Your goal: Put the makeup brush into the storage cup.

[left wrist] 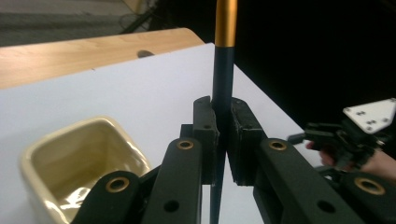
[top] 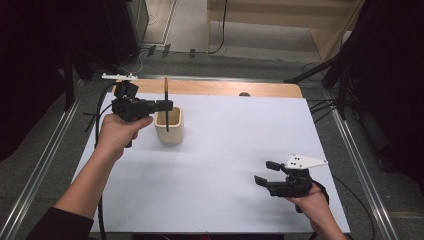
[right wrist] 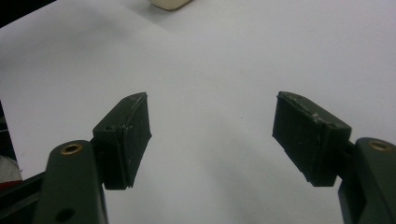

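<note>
**Left gripper has the stick upright over the cup; right gripper idle**

Left gripper (top: pixel 167 105) is clamped on a thin dark stick with an orange-gold upper section (left wrist: pixel 221 84). Pads (left wrist: pixel 206 135) press it from both sides, and the stick stands about vertical. Seen from above, its lower end sits inside or just over the mouth of the cream square cup (top: pixel 169 128); contact with the cup floor can't be read.

The cup stands on the white sheet (top: pixel 225 165), near the wooden table edge (top: pixel 220 88).

Right gripper (top: pixel 267 172) rests low on the sheet, well apart from the cup towards the person, jaws spread wide with nothing between them.

Risks:
- The grip is a narrow pinch on a slim round shaft, so the stick could pivot or slide down.
- A sideways drift of the hand would let the lower end catch the cup wall and tip or drag the cup.
- Nothing steadies the cup.
</note>
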A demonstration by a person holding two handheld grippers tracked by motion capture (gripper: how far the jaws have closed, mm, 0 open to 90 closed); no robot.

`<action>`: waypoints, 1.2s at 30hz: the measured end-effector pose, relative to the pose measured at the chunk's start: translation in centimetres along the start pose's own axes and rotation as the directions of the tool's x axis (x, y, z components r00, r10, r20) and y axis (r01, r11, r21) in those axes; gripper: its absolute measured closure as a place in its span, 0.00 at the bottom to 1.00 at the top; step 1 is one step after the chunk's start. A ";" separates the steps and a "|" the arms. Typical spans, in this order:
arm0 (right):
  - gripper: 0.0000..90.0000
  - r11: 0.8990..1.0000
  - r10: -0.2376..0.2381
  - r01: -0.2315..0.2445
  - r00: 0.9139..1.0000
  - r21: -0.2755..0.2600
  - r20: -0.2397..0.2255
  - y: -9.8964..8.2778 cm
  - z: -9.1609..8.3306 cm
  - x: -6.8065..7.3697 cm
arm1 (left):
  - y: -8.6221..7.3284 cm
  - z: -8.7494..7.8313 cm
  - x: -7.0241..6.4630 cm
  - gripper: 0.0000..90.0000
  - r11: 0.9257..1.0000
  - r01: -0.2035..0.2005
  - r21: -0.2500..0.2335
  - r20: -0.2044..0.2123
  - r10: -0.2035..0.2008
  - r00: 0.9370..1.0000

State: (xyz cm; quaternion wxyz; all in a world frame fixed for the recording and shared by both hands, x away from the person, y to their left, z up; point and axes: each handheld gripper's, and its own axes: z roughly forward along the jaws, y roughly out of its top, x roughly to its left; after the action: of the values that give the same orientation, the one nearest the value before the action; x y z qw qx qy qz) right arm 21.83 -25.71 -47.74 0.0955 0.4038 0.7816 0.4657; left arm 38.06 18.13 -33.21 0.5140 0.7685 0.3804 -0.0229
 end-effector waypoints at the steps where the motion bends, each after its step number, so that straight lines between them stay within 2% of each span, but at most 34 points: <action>1: 0.32 1.000 0.000 0.000 1.000 0.000 0.000 0.0 0.0 0.0 | 0.1 0.0 0.1 0.93 1.000 0.000 -0.004 -0.004 0.000 1.000; 4: 0.32 1.000 0.001 -0.001 1.000 0.000 0.000 0.0 0.0 0.0 | 0.3 0.1 0.3 0.93 1.000 0.011 -0.020 -0.022 -0.011 1.000; 9: 0.32 1.000 0.000 0.000 1.000 0.000 -0.001 0.0 0.0 0.0 | 0.7 0.3 0.6 0.93 0.999 0.001 -0.052 -0.075 -0.005 0.997; 14: 0.32 1.000 0.002 -0.002 1.000 0.001 0.000 0.0 -0.1 -0.1 | 1.0 0.6 0.5 0.93 0.998 -0.013 -0.064 -0.097 0.007 0.995; 16: 0.32 1.000 0.001 -0.001 1.000 0.000 -0.002 0.0 0.0 0.0 | 1.0 0.8 0.5 0.93 0.998 -0.021 -0.063 -0.122 0.013 0.992; 22: 0.32 1.000 0.000 0.000 1.000 0.004 -0.005 0.0 0.1 0.1 | 0.9 1.5 0.4 0.93 0.996 -0.048 -0.076 -0.161 0.035 0.986; 28: 0.32 1.000 -0.003 0.003 1.000 0.004 -0.007 0.0 0.1 0.1 | 0.9 2.2 0.8 0.93 0.995 -0.044 -0.091 -0.176 0.027 0.984; 31: 0.32 1.000 -0.003 0.003 1.000 0.006 -0.010 0.0 0.1 0.1 | 0.9 2.5 1.0 0.93 0.994 -0.053 -0.100 -0.195 0.033 0.980; 36: 0.32 1.000 -0.003 0.003 1.000 0.002 -0.010 0.0 0.0 0.1 | 0.5 3.2 1.7 0.93 0.993 -0.047 -0.108 -0.219 0.022 0.975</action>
State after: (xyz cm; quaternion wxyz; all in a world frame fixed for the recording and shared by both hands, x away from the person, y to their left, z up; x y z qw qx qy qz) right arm 21.77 -25.62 -47.77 0.0919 0.4004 0.7831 0.4668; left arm 40.74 16.42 -35.05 0.5119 0.7427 0.4218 0.0916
